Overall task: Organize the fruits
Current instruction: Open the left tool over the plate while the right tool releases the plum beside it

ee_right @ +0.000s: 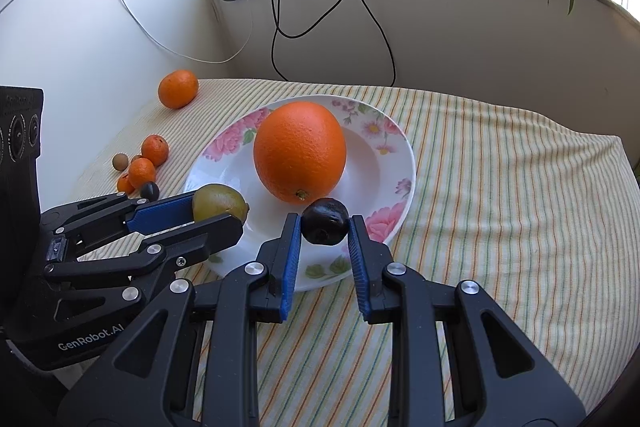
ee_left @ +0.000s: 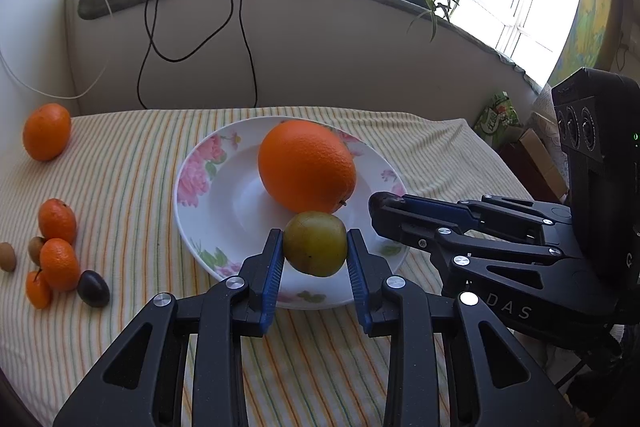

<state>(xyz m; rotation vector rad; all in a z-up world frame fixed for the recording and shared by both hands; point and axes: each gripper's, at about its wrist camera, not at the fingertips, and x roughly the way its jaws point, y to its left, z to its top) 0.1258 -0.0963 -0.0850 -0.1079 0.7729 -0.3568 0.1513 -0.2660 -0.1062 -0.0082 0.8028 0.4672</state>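
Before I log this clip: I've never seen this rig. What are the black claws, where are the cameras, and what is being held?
They are handheld two-finger tools, one per hand, each with a camera looking along its fingers. The left tool grips a green fruit; the right tool grips a dark fruit. Both are over a flowered plate holding a big orange. Small oranges and other small fruit lie on the striped cloth.

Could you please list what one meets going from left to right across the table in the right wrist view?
Left gripper holding a green fruit → big orange on the flowered plate → right gripper holding a dark fruit → bare striped cloth.
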